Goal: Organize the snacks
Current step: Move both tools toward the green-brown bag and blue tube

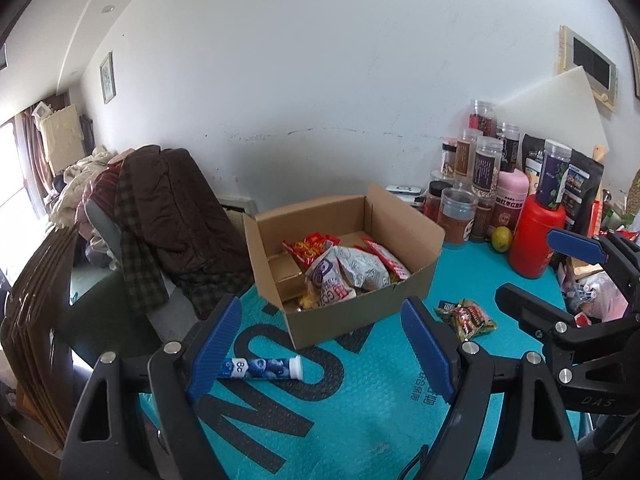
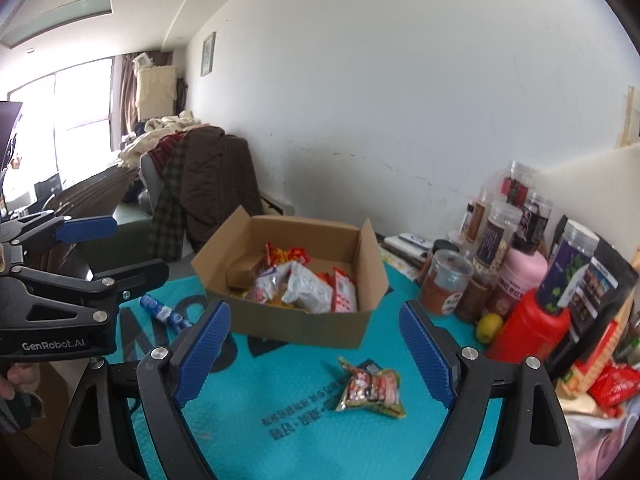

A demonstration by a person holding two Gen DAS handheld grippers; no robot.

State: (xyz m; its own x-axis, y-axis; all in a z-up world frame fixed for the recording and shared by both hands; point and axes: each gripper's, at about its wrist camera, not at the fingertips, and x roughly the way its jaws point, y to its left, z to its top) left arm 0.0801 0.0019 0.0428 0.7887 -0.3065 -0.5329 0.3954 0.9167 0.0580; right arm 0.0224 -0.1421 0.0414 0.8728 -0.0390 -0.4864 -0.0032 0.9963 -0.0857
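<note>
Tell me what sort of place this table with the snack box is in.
Most likely a lived-in home room, used as a makeshift workspace. A brown coat hangs over a chair beside the table, food jars crowd the wall, and the cardboard box of snack packets sits on a teal mat.

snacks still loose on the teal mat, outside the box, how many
2: a blue tube lying by the left gripper, and a green-edged packet in front of the cardboard box, near the right gripper.
</note>
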